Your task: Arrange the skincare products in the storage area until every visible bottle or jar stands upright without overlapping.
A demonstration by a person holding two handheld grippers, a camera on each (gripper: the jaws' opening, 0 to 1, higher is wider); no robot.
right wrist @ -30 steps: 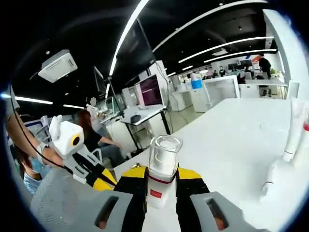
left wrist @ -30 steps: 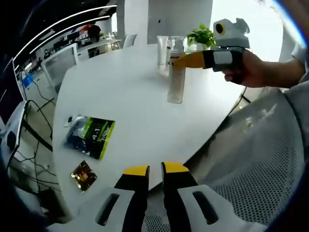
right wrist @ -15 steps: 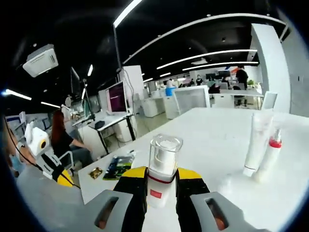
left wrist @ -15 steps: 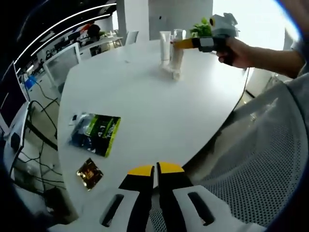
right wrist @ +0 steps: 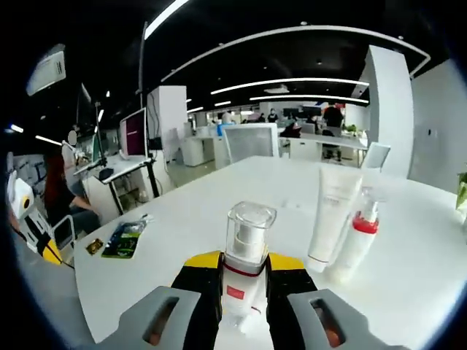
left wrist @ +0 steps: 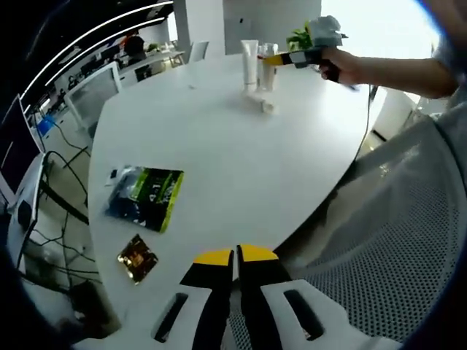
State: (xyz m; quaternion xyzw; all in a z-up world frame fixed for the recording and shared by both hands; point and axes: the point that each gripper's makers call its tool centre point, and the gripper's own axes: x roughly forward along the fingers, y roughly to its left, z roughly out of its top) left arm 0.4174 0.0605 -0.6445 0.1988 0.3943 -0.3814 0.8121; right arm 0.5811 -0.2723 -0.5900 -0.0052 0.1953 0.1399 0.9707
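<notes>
My right gripper (right wrist: 244, 264) is shut on a clear-capped pump bottle (right wrist: 248, 244), which it holds upright. In the left gripper view that gripper (left wrist: 281, 60), in a person's hand (left wrist: 343, 67), holds the bottle (left wrist: 268, 67) at the table's far side, just right of a white tube (left wrist: 250, 57) standing on its cap. Whether the bottle touches the table I cannot tell. A small white bottle (left wrist: 261, 104) lies on its side in front of them. Seen from the right gripper, the tube (right wrist: 334, 213) and this red-collared bottle (right wrist: 356, 240) sit just right of my jaws. My left gripper (left wrist: 233, 257) is shut and holds nothing, near the table's edge.
The white table (left wrist: 219, 146) carries a green packet (left wrist: 149, 193) and a brown sachet (left wrist: 136, 257) at its left. A mesh chair (left wrist: 408, 219) is on the right and a potted plant (left wrist: 299, 36) stands behind the right gripper. Desks and monitors stand beyond the table.
The right gripper has carried the clear-capped bottle across the table to beside the tube. The left gripper's jaws have closed and it has barely moved.
</notes>
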